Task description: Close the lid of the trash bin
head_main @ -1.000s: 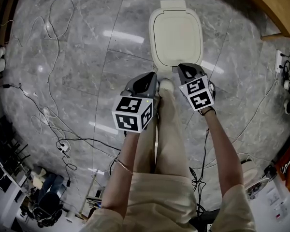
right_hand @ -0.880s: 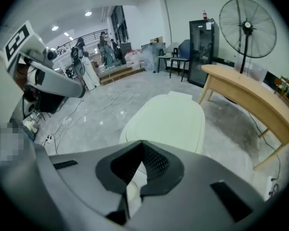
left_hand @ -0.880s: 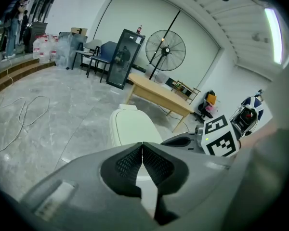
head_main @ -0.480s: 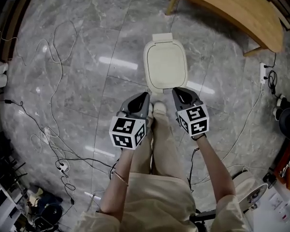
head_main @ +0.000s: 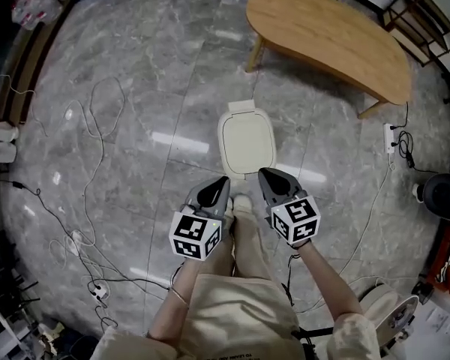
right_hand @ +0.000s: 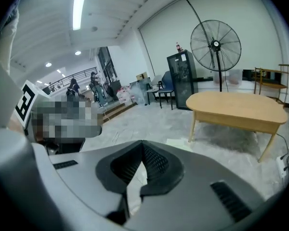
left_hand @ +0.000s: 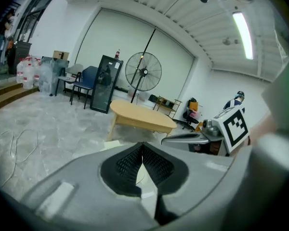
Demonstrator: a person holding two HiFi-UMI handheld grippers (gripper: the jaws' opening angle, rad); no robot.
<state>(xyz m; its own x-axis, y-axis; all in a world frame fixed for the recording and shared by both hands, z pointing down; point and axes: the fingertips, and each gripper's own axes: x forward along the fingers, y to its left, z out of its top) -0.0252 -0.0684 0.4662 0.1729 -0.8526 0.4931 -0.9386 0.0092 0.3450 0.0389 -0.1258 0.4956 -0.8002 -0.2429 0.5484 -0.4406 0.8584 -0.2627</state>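
1. The trash bin (head_main: 245, 150) stands on the grey marble floor (head_main: 135, 88), just beyond the person's shoes (head_main: 242, 201). It is on the near side of a low wooden table (head_main: 330, 32) and apart from it.
2. Its cream lid (head_main: 247, 132) lies flat over the body, with no dark opening showing round the rim (as far as the head view can tell). On that reading the closing is done, and at most a check that the lid has seated fully is left.
3. The bin is a rounded oblong whose long axis runs near to far, leaning slightly to the left at the far end. The hinge tab (head_main: 240, 108) sits at that far end, so the lid's free front edge faces the person.
4. The left hand-held gripper (head_main: 222, 182) hangs at the bin's near left, its jaws pressed together on nothing.
5. The right hand-held gripper (head_main: 265, 175), at the near right, is likewise pressed together and empty. Both appear raised clear of the lid, with their noses aimed out across the room toward the table.
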